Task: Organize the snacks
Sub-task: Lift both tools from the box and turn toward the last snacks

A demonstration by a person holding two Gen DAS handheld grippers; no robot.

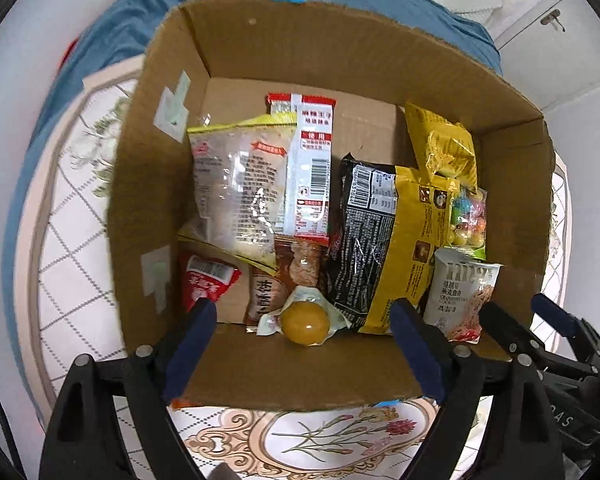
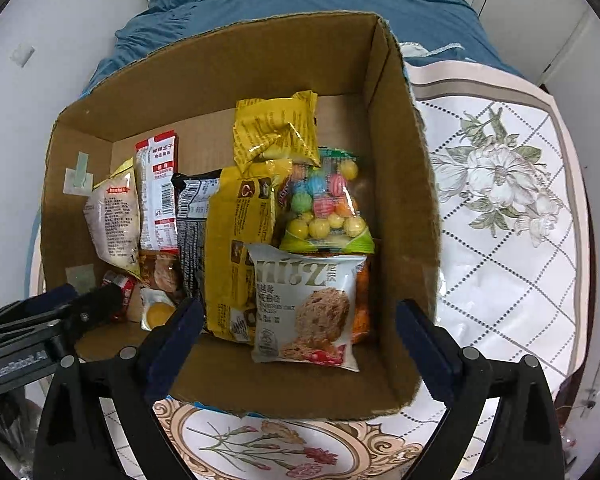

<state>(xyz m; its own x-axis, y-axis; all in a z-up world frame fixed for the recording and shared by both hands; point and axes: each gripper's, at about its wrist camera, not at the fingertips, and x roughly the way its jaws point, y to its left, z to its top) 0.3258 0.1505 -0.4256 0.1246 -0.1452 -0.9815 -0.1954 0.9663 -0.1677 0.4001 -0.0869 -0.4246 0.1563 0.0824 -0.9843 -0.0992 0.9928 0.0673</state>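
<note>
Several soft, crinkly snack packets lie in the open brown cardboard box [image 1: 236,56] on the flower-printed bed cover [image 2: 500,184]. The left gripper [image 1: 304,356] and right gripper [image 2: 300,344] hang spread wide above it, both empty. The white cookie packet [image 2: 306,312] looks light and slippery; its sealed edge seems the best hold. The clear bag of coloured candy balls [image 2: 326,204] would likely sag, so pinch its top.

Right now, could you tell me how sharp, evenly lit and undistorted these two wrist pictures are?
Left wrist view: fisheye bends the cardboard box walls; glare streaks the clear noodle packet; the patterned cloth at left is smeared. Right wrist view: packets sharp, the cookie packet readable, candy bag glossy, black vignette in the corners.
</note>
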